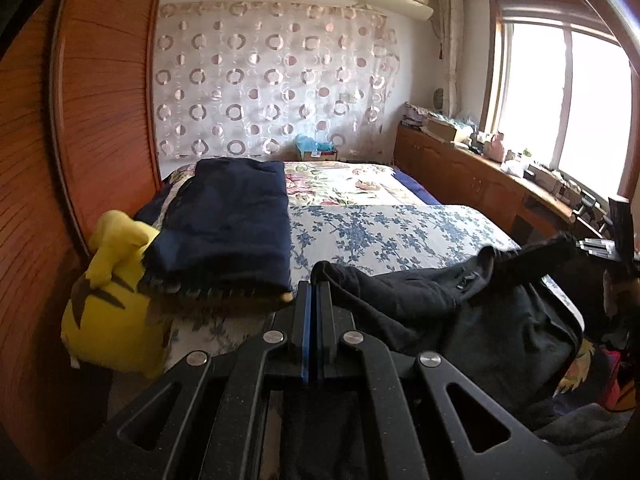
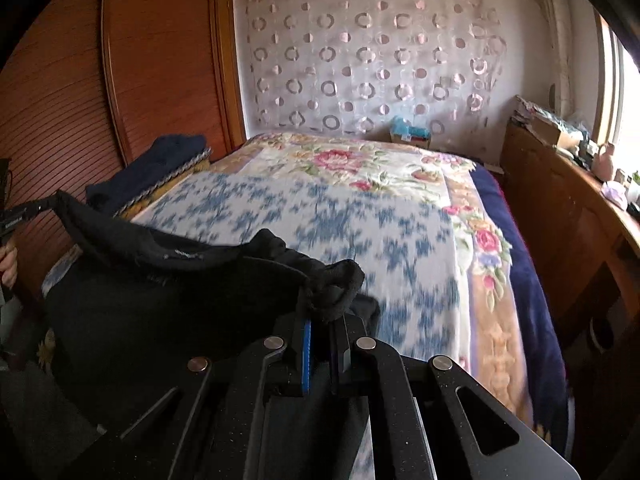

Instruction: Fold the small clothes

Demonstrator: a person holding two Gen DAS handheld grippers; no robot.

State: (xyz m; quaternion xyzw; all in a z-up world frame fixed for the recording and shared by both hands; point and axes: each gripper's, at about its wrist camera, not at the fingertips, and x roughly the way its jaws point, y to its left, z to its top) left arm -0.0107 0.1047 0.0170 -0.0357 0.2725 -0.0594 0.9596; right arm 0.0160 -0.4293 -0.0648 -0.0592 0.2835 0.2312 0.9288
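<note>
Floral bedspread (image 1: 384, 232), limp black knit garment (image 1: 460, 312); both grippers clamped.

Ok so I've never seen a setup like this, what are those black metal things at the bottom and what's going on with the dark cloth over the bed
Those black parts are hand-held tongs, one in each of a person's hands, and each carries a wide-angle camera looking along its two fingers. There is no robot arm.

One picture looks out from the left tongs, the other from the right tongs. Both are shut on the same black garment, each pinching an edge, so it hangs stretched between them above the near end of the bed.

On the floral bedcover lie a folded navy blanket and, beside it, a yellow plush toy. A window lights the room from the right.
</note>
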